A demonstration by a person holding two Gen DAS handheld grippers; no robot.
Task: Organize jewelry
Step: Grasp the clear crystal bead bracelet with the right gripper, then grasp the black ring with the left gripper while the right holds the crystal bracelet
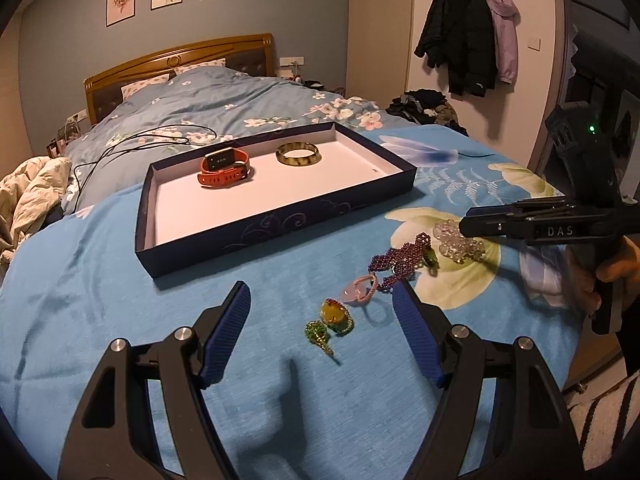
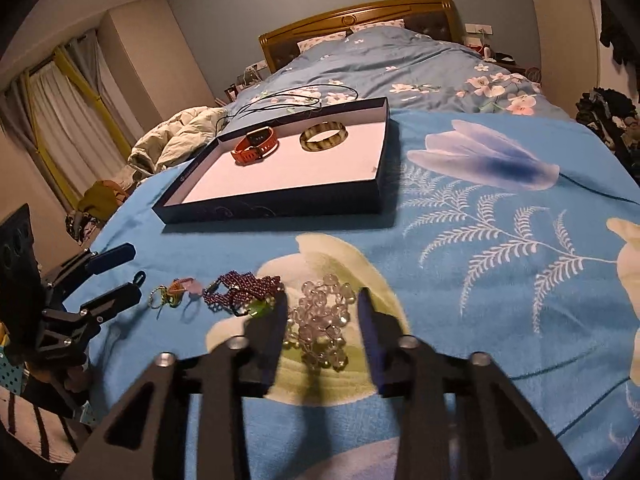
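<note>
The right gripper (image 2: 323, 312) hangs low over the bed (image 2: 460, 272), jaws parted on either side of a clear bead bracelet (image 2: 322, 324); its blurred fingers do not press on the beads, so it is released. The bracelet lies on a pale flower of the blue bedspread. Just left of it lies a purple bead bracelet (image 2: 240, 290) with a small green piece (image 2: 256, 309) at its near edge.

The left gripper (image 1: 322, 308) is released too, jaws wide and empty, above a yellow pendant (image 1: 336, 314), a green charm (image 1: 318, 332) and a pink ring (image 1: 362, 289). The purple beads (image 1: 400, 260) lie just beyond its right finger.

Farther back on the bed sits a shallow dark box (image 1: 280, 220) holding an orange watch (image 1: 224, 168) and, beside but apart from it, a bangle (image 1: 298, 154).
</note>
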